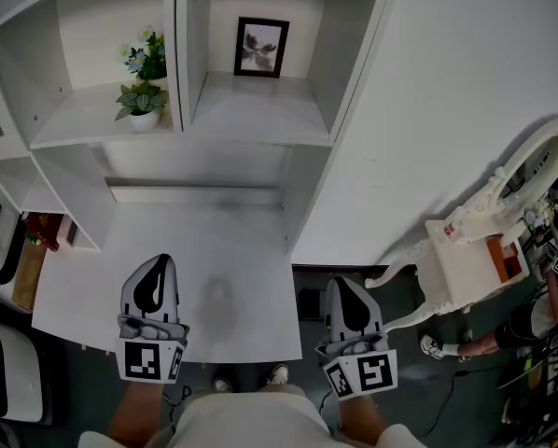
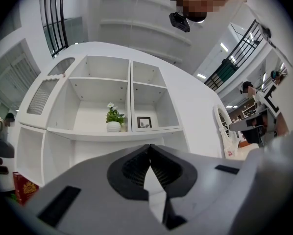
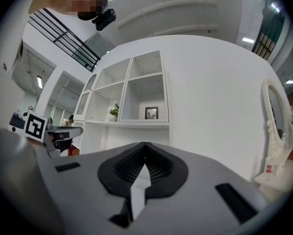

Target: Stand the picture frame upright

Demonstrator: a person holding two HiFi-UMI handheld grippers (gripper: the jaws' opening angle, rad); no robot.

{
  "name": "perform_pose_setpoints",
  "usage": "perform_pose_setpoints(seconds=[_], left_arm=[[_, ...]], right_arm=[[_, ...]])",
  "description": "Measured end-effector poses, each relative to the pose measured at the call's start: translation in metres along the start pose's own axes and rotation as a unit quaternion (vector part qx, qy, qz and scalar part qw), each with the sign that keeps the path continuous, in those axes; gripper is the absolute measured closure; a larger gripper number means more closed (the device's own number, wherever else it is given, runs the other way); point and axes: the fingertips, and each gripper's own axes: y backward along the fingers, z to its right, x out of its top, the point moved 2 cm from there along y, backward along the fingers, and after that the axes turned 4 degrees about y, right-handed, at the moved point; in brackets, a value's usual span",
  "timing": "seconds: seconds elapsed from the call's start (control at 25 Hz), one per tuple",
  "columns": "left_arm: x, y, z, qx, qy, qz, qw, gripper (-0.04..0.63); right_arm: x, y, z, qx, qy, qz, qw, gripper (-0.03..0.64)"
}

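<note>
Tongs are hanging clenched on nothing: my left tongs (image 1: pixel 160 265) over the near tabletop (image 1: pixel 223 250), my right tongs (image 1: pixel 343 285) just past its right edge. The picture frame (image 1: pixel 260 47) is standing upright in the right compartment of the shelf (image 1: pixel 256 119), well apart from both, so I am judging the task done, with no further reach called for. A potted plant (image 1: pixel 142 87) is sitting in the neighbouring compartment, blocking nothing.

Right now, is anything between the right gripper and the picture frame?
Nothing visible. The picture frame stands alone in its compartment; the potted plant sits beyond the divider, to the left. The right gripper is shut, empty.
</note>
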Motion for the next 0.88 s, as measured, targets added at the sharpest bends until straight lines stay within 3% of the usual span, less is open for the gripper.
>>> perform_pose_setpoints(seconds=[0.88], left_arm=[[-0.012, 0.024, -0.005, -0.033, 0.005, -0.008, 0.9994, 0.577]], right_arm=[[-0.015, 0.025, -0.035, -0.022, -0.003, -0.013, 1.000, 0.609]])
